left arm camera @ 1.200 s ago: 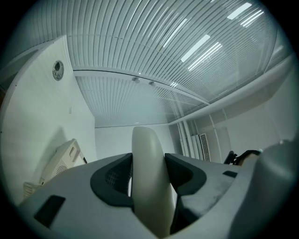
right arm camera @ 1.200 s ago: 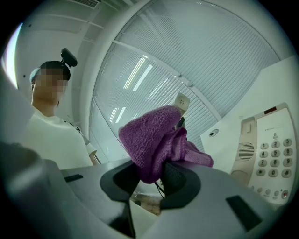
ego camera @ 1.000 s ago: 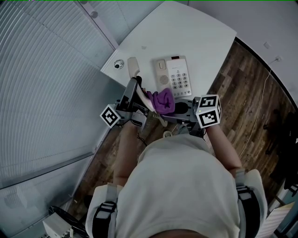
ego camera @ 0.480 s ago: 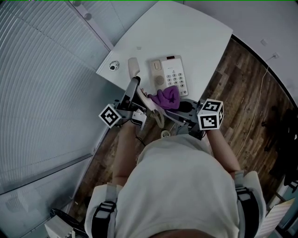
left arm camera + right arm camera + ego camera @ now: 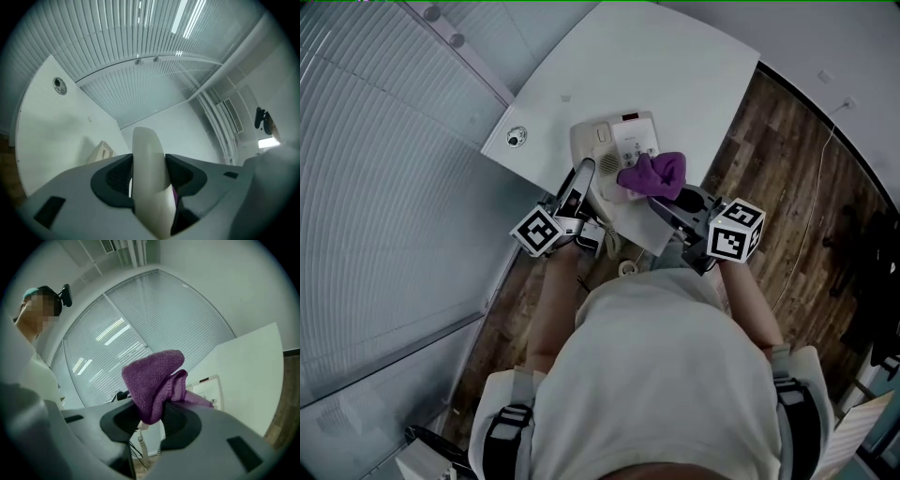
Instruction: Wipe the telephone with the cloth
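Up close, the left gripper [image 5: 149, 174] is clamping its jaws on the cream handset [image 5: 148, 150], holding it at the left side of the telephone [image 5: 630, 142]. The right gripper [image 5: 152, 420] is pinching the purple cloth [image 5: 153, 378], which is bunching up above its jaws. From the head view the cloth is overlapping the telephone's near right corner, though contact cannot be judged. The telephone is sitting on a white table [image 5: 675, 75], with a round grommet [image 5: 517, 138] lying well to the telephone's left. Further left, slatted blinds [image 5: 384, 187] are filling the frame, and wooden floor [image 5: 787, 141] is showing to the telephone's right.
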`<state>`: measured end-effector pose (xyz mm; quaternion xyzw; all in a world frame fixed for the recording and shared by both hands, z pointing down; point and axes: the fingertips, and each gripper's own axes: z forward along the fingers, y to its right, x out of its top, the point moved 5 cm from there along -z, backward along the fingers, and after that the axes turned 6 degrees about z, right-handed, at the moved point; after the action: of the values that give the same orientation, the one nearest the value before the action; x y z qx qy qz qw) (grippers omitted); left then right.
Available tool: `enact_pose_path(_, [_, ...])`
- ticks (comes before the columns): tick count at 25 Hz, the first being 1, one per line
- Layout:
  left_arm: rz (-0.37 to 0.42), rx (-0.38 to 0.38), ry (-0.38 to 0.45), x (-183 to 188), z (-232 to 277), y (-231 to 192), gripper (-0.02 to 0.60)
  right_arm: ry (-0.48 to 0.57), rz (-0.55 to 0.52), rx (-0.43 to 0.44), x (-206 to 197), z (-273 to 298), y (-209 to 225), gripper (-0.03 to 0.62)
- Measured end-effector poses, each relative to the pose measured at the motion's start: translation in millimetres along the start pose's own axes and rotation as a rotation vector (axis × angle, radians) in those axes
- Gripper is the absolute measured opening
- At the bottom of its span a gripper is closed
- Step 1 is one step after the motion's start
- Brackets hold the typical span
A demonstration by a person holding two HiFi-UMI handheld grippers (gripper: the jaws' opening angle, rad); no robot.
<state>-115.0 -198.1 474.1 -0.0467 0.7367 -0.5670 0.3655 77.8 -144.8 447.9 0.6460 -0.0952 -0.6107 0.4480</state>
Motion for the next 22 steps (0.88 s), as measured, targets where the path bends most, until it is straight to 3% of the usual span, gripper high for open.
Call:
enact_pose_path(4, [0.147,0.09,-0.097,-8,14,-13,0.225,0.015,0.005,-0.015,8,-1,11,0.12])
enact_pose_path(18, [0.363,0.354,-0.181,-24,21,-41,0.225,0.004,0.009,-0.015,7,0,16,0.12])
enact_pose_path(22, [0.383,0.425,-0.191,-26,27,-50,0.225,-0.008,0.015,-0.015,9,1,21,0.12])
